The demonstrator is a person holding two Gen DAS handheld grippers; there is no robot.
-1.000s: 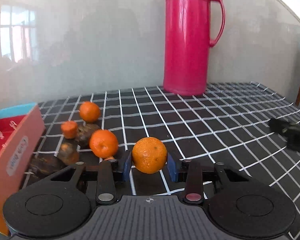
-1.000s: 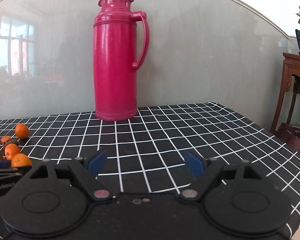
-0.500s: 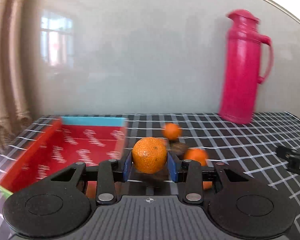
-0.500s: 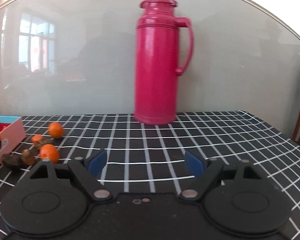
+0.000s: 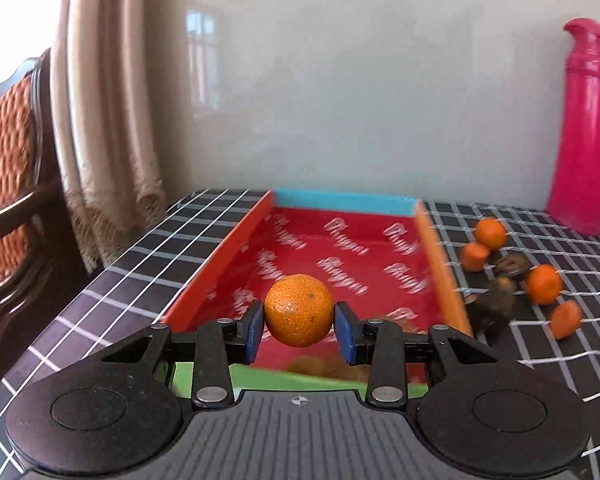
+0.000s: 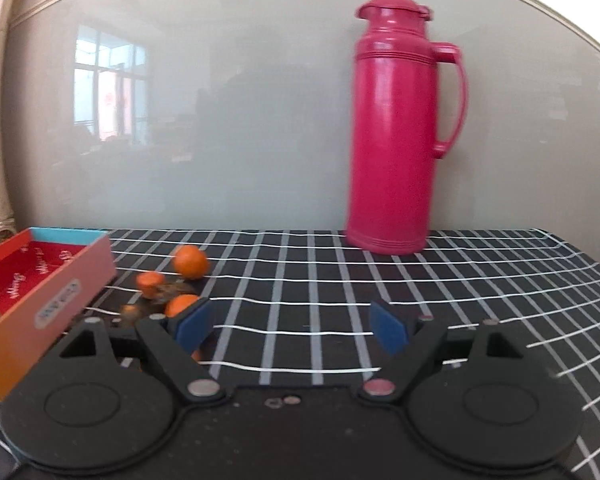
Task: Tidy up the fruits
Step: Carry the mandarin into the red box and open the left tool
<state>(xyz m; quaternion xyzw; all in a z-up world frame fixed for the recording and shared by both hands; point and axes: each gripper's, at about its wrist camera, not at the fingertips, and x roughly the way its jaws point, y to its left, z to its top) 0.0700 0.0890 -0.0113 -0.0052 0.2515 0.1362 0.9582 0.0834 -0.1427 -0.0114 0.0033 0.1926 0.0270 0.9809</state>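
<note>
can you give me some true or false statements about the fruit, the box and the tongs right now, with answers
1. The left tongs are shut on an orange. True.
2. The right tongs hold an orange. False: they are open, with nothing between the pads.
3. The held orange is in front of the red box. True.
4. The flask lies on its side. False: it stands upright on the checked cloth.
5. All the loose fruit is inside the box. False: several pieces lie on the cloth beside its orange wall.
</note>
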